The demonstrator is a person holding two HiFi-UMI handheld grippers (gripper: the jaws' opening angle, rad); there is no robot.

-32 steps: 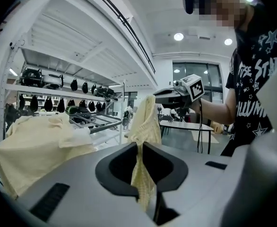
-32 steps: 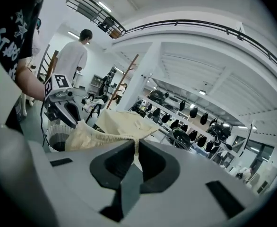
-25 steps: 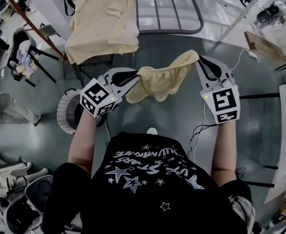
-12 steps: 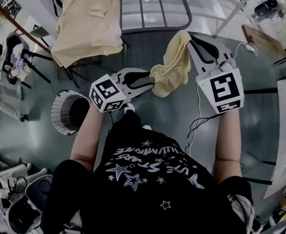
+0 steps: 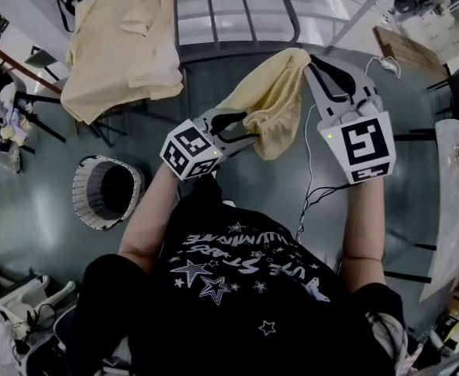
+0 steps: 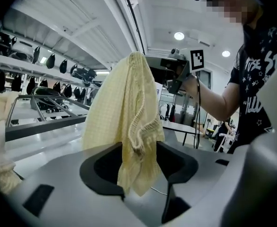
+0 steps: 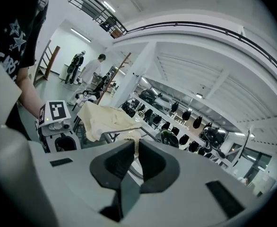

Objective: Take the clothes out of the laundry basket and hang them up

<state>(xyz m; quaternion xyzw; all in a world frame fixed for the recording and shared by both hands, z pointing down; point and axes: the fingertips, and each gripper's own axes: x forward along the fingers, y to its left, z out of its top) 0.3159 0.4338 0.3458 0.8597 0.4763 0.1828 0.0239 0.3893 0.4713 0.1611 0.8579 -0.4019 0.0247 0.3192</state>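
Hanging mid-air short of the drying rack [image 5: 237,14]: one yellow garment [image 5: 272,100], top hem pinched by right hand-held gripper [image 5: 312,57], slack between the spread, just-opened jaws of left hand-held gripper [image 5: 249,128]; advise regripping opposite hem, stretching flat before draping.

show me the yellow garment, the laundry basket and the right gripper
yellow garment [image 5: 272,104]: head view, middle of the cloth
laundry basket [image 5: 87,211]: head view, its ribbed wall
right gripper [image 7: 135,146]: right gripper view, between its fingertips
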